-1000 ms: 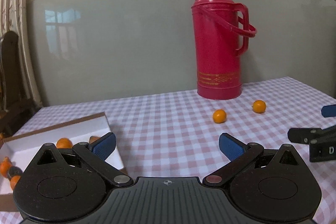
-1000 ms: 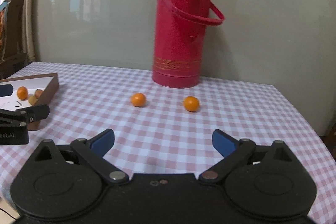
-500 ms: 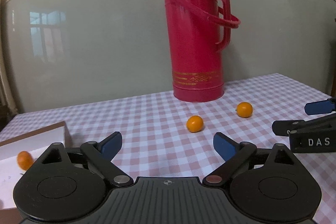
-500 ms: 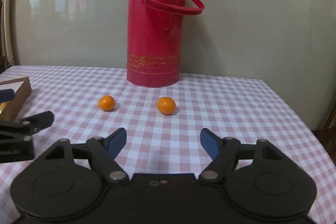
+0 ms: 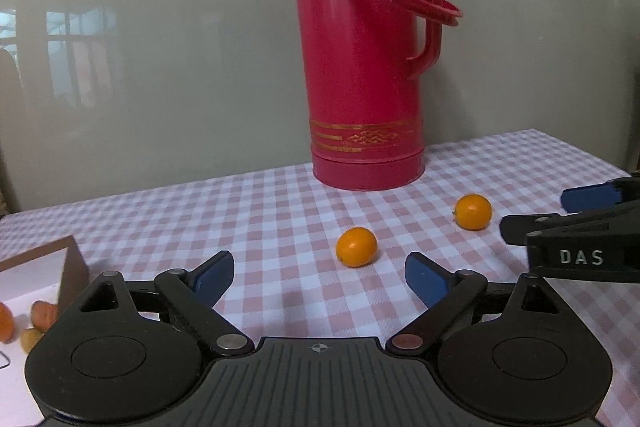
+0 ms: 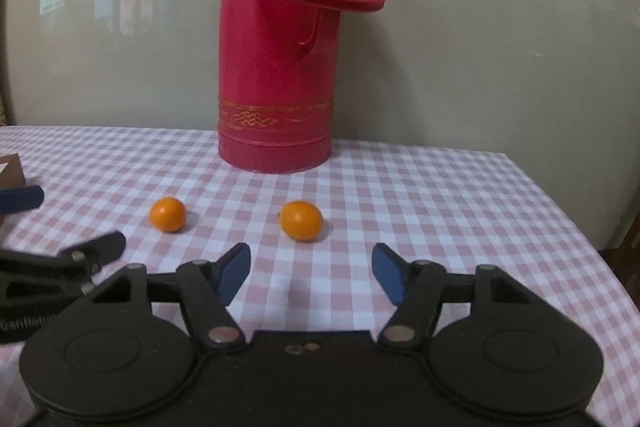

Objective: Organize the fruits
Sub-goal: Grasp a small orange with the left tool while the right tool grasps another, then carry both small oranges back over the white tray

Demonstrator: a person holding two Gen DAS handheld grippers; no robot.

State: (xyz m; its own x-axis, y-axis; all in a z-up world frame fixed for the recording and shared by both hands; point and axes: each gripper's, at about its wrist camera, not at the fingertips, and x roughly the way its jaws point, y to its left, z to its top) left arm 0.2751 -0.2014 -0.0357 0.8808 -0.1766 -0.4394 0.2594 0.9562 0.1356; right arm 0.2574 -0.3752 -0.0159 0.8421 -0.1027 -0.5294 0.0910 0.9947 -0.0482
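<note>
Two small oranges lie on the checked tablecloth in front of a red thermos. In the left wrist view the left orange (image 5: pixel 356 247) sits just ahead of my open, empty left gripper (image 5: pixel 319 277), and the right orange (image 5: pixel 473 211) lies further right. In the right wrist view the right orange (image 6: pixel 301 220) sits just ahead of my open, empty right gripper (image 6: pixel 311 271), with the left orange (image 6: pixel 167 214) to its left. A white-lined cardboard box (image 5: pixel 40 267) at the left holds several small fruits (image 5: pixel 42 311).
The tall red thermos (image 5: pixel 366 67) stands behind the oranges near the grey wall. The right gripper (image 5: pixel 576 239) shows at the right of the left wrist view, and the left gripper (image 6: pixel 52 267) at the left of the right wrist view. The table edge (image 6: pixel 580 227) runs along the right.
Both grippers have moved forward toward the oranges. The left gripper has swung right, away from the box. Both have stayed open.
</note>
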